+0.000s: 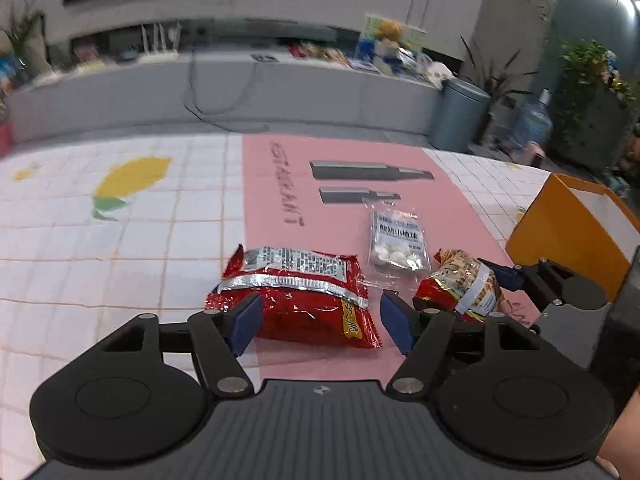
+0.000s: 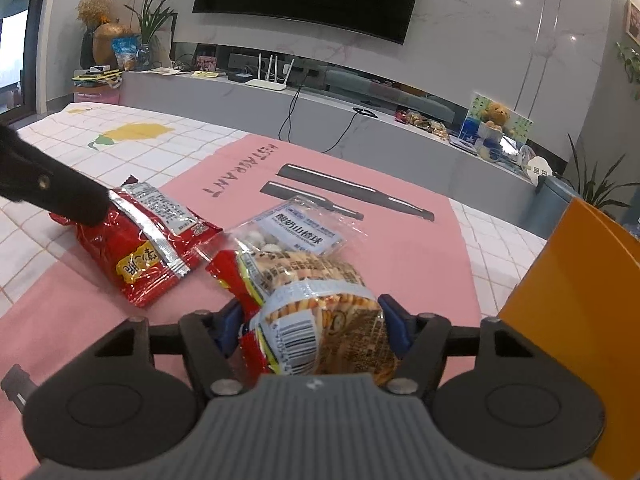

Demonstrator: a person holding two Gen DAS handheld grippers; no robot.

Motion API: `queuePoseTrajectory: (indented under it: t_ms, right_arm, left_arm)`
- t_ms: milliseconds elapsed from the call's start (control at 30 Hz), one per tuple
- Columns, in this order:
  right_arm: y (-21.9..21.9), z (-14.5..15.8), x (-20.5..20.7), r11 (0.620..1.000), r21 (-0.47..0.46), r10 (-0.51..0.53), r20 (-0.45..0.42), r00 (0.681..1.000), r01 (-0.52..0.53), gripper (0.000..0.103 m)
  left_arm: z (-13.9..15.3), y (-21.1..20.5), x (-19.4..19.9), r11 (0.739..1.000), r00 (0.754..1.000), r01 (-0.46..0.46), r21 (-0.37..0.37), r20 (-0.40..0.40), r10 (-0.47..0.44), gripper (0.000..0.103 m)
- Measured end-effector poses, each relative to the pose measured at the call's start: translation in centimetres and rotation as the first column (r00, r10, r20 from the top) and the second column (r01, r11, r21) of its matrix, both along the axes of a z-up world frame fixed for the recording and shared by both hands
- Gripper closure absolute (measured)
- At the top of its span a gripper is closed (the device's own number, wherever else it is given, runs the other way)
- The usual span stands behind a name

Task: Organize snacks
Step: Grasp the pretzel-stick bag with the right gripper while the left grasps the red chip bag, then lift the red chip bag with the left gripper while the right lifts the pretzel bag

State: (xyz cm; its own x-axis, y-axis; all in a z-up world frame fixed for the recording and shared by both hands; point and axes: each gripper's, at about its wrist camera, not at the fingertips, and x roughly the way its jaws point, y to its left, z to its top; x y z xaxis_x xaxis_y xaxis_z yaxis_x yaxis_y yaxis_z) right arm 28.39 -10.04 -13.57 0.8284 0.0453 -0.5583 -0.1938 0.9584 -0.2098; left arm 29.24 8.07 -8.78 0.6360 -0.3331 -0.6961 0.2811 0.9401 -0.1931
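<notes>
Right gripper (image 2: 312,330) clenched on the crinkly biscuit-stick packet (image 2: 320,320), lower centre, likely bound for the orange box (image 2: 580,300) at right. Left gripper (image 1: 316,320) spread wide, straddling the glossy red foil snack bag (image 1: 296,300) for the next grab.

A shiny red snack bag (image 1: 294,304) lies flat. A small clear candy bag (image 1: 396,245) lies beside a striped biscuit pack (image 2: 316,320).
</notes>
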Motion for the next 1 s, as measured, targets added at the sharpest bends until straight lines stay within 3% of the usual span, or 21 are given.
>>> queuePoseTrajectory:
  t_ms: [100,233,333,433,600,767,867,933,1000]
  right_arm:
    - [-0.1,0.1,0.0,1.0,0.004,0.001,-0.003,1.0,-0.001,0.036]
    - [-0.1,0.0,0.0,1.0,0.007,0.001,-0.005,1.0,-0.001,0.036]
    - [-0.1,0.0,0.1,1.0,0.004,0.002,-0.005,1.0,-0.002,0.036]
    - [0.0,0.0,0.1,1.0,0.002,0.002,-0.004,1.0,-0.002,0.036]
    - [0.0,0.0,0.1,1.0,0.002,0.002,-0.004,1.0,-0.002,0.036]
    - [0.1,0.0,0.1,1.0,-0.001,0.005,-0.004,1.0,-0.005,0.036]
    - [0.1,0.0,0.1,1.0,0.0,0.005,-0.005,1.0,-0.005,0.036]
    - [0.1,0.0,0.1,1.0,-0.001,0.005,-0.005,1.0,-0.005,0.036]
    - [0.1,0.0,0.1,1.0,-0.001,0.005,-0.005,1.0,-0.005,0.036]
  left_arm:
    - [-1.1,1.2,2.0,0.996,0.994,-0.008,-0.092,-0.105,-0.002,0.022]
    - [-1.8,2.2,3.5,0.99,0.989,-0.078,-0.12,-0.136,0.061,0.018]
    - [-2.0,1.9,4.1,0.995,0.99,-0.069,-0.067,-0.124,0.06,0.017]
    - [-1.4,1.5,3.9,1.0,0.998,0.007,-0.01,-0.069,-0.007,0.017]
    - [0.6,1.4,4.0,0.998,0.998,0.061,-0.006,0.024,-0.061,0.013]
    - [0.8,0.8,5.4,0.974,0.973,0.224,0.031,0.059,-0.225,0.01]
    - [-0.3,0.5,6.9,0.966,0.968,0.249,0.076,0.01,-0.25,0.009]
    - [-1.2,0.5,7.6,0.965,0.968,0.253,0.064,-0.016,-0.252,0.009]
    - [-1.9,0.3,7.8,0.965,0.968,0.252,0.067,-0.001,-0.253,0.009]
